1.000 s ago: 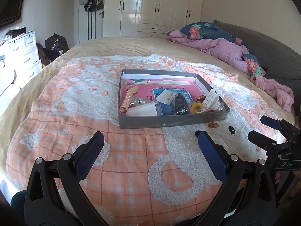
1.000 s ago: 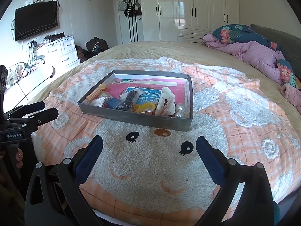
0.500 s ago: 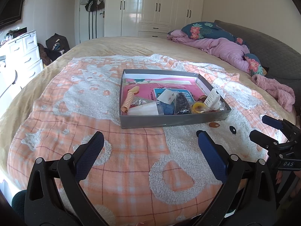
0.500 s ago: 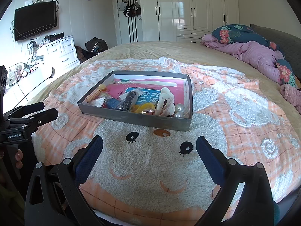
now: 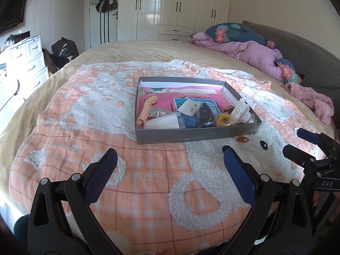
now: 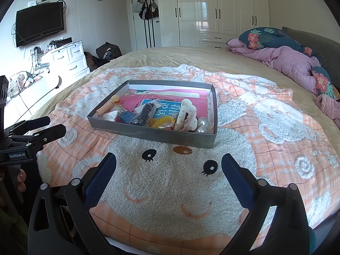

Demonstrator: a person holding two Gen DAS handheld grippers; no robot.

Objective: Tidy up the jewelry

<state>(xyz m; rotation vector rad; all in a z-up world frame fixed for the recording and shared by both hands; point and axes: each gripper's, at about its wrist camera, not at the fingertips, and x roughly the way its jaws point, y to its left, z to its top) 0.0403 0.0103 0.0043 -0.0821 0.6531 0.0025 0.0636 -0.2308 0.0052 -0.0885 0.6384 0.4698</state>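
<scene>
Bed with an orange-and-white fleece blanket (image 5: 148, 170) spread over it; cartoon face pattern visible in the right wrist view. A shallow grey tray (image 5: 197, 135) sits on the blanket, mid-bed, well ahead of both grippers.

Tray contents, all crowded toward the near wall:
- peach spiral hair tie (image 5: 146, 111) at the left side, lying lengthwise
- clear plastic bag (image 5: 163, 123) just beside it, near-left corner
- small blue box (image 5: 189, 121), touching the bag
- dark beaded piece in a clear sleeve (image 6: 144, 112), centre
- yellow ring-shaped item (image 5: 224, 119), right of the beaded piece
- white hair claw clip (image 6: 188, 118), right side, leaning over the other items
- two large pearl beads (image 6: 201, 125) in the near-right corner, touching the clip
- pink printed sheet (image 5: 191, 97) lining the floor; far half of it bare

Left gripper (image 5: 170, 156): jaws spread wide, nothing between them, held low over the blanket near the bed edge, apart from the tray.

Right gripper (image 6: 169, 159): jaws likewise spread, empty, over the cartoon face, short of the tray's near wall.

Each gripper shows at the edge of the other's view. Fingertips of a hand (image 6: 21, 179) on the left handle. Pink duvet (image 5: 250, 57) heaped far right.
</scene>
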